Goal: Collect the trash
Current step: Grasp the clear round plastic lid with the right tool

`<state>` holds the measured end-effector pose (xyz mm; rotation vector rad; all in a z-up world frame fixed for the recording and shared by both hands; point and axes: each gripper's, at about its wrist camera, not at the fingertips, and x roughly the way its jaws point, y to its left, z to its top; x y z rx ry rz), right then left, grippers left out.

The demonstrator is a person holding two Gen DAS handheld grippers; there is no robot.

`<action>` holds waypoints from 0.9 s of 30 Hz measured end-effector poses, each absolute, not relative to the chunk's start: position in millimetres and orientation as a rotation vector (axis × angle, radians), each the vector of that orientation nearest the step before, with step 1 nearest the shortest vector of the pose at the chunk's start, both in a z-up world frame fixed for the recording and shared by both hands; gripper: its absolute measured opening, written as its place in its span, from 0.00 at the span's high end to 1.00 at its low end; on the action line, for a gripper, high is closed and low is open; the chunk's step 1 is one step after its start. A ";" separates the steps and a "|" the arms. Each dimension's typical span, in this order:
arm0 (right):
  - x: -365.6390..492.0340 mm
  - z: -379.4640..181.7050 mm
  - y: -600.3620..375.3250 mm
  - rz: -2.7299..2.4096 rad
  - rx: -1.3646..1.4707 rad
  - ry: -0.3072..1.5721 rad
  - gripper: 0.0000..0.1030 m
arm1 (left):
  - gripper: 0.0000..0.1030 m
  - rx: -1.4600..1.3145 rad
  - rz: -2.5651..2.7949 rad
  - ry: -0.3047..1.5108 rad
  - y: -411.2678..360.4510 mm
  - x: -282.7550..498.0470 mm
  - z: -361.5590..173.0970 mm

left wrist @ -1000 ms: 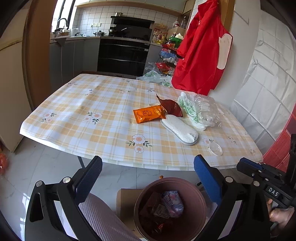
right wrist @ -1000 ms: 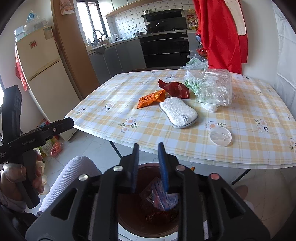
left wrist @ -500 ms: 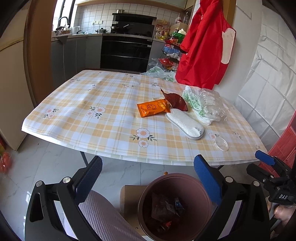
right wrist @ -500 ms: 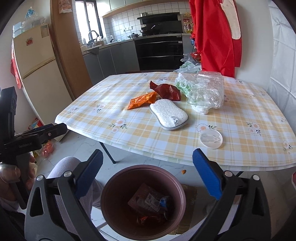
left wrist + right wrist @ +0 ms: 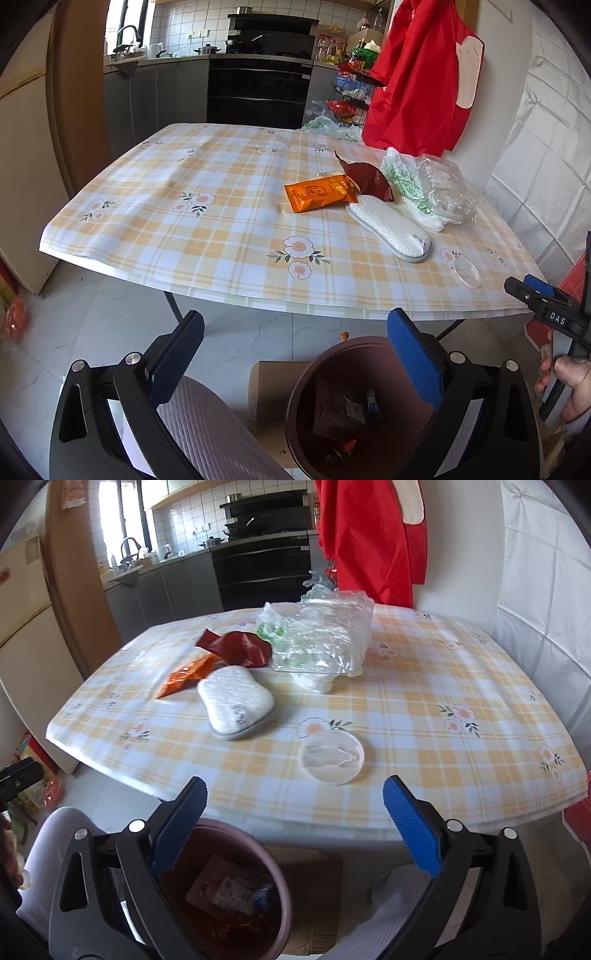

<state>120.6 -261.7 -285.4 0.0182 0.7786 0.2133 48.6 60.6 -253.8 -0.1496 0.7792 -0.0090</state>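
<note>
On the checked table (image 5: 207,236) lie an orange snack packet (image 5: 319,192), a dark red wrapper (image 5: 365,177), a white oval sponge (image 5: 391,229), a crumpled clear plastic bag (image 5: 439,188) and a clear round lid (image 5: 467,272). The same items show in the right wrist view: packet (image 5: 183,677), wrapper (image 5: 236,648), sponge (image 5: 236,701), bag (image 5: 321,638), lid (image 5: 331,758). A brown bin (image 5: 354,406) with wrappers inside stands on the floor below the table edge (image 5: 229,893). My left gripper (image 5: 295,354) is open and empty above the bin. My right gripper (image 5: 295,823) is open and empty, just before the lid.
A red garment (image 5: 417,74) hangs at the table's far right. Kitchen cabinets and a black oven (image 5: 258,92) stand behind. A fridge (image 5: 26,635) is at the left. Cardboard (image 5: 314,904) lies under the bin. My knee (image 5: 210,432) is beside the bin.
My right gripper opened over the bin and the held wrapper now lies inside. It then moved up and right toward the clear lid. My left gripper stayed open.
</note>
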 end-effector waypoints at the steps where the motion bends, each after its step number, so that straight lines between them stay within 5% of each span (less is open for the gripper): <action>1: 128.2 -289.5 -261.7 0.215 0.005 0.785 0.10 | 0.06 -0.149 -0.006 0.783 60.6 50.4 -255.9; 22: 214.3 -357.4 -266.0 0.153 -0.062 0.926 0.22 | 0.06 -0.126 -0.008 0.847 48.5 105.1 -285.8; 27: 214.2 -355.0 -264.1 0.168 -0.058 0.918 0.35 | 0.06 -0.129 -0.003 0.859 49.2 107.9 -290.3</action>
